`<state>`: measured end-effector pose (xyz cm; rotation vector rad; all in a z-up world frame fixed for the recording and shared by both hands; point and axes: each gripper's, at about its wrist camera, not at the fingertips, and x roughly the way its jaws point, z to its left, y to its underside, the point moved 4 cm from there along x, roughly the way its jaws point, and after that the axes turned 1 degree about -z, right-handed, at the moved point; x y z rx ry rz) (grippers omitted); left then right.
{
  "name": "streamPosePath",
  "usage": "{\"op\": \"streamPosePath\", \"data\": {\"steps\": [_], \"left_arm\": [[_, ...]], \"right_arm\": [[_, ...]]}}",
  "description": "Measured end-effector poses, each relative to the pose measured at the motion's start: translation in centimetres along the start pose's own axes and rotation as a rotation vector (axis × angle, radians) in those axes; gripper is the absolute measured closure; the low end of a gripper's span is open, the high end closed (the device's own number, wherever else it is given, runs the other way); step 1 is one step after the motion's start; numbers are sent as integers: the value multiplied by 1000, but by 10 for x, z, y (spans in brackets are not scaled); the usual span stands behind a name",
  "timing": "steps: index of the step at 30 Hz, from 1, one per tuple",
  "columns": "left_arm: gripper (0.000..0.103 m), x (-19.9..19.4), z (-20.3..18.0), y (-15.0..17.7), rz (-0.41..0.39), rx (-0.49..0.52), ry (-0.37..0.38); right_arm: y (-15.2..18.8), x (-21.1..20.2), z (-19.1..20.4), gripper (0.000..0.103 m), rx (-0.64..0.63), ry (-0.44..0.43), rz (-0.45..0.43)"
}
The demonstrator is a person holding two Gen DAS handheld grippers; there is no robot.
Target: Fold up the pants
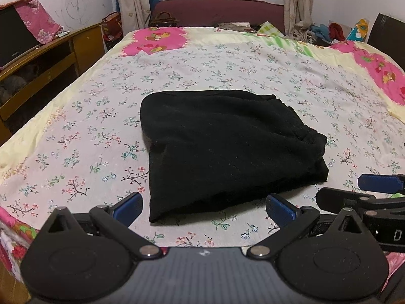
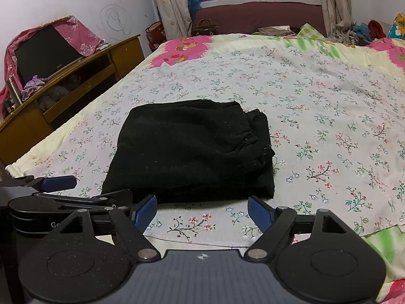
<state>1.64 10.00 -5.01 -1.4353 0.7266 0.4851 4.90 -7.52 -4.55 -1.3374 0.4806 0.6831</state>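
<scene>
Already folded: black pants on the bed, both grippers empty

Readable writing is scarce: a white "D" on the other gripper's body at right edge of left wrist view, partial "G" lettering on the one at lower left of right wrist view; TV logo too small to read. Left gripper [image 1: 203, 206] jaws wide apart, blue pads [image 1: 279, 209] holding nothing, just short of the pants' near edge. Right gripper [image 2: 202, 211] also spread, empty, not touching. Black pants [image 1: 227, 147] lie as a folded bundle mid-frame on the floral bedsheet [image 1: 88, 131].
</scene>
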Motion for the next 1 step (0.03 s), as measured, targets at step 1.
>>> {"op": "streamPosePath", "data": {"steps": [1], "left_arm": [[0, 0, 0, 0, 1, -1, 1]], "right_arm": [[0, 0, 0, 31, 0, 1, 0]]}}
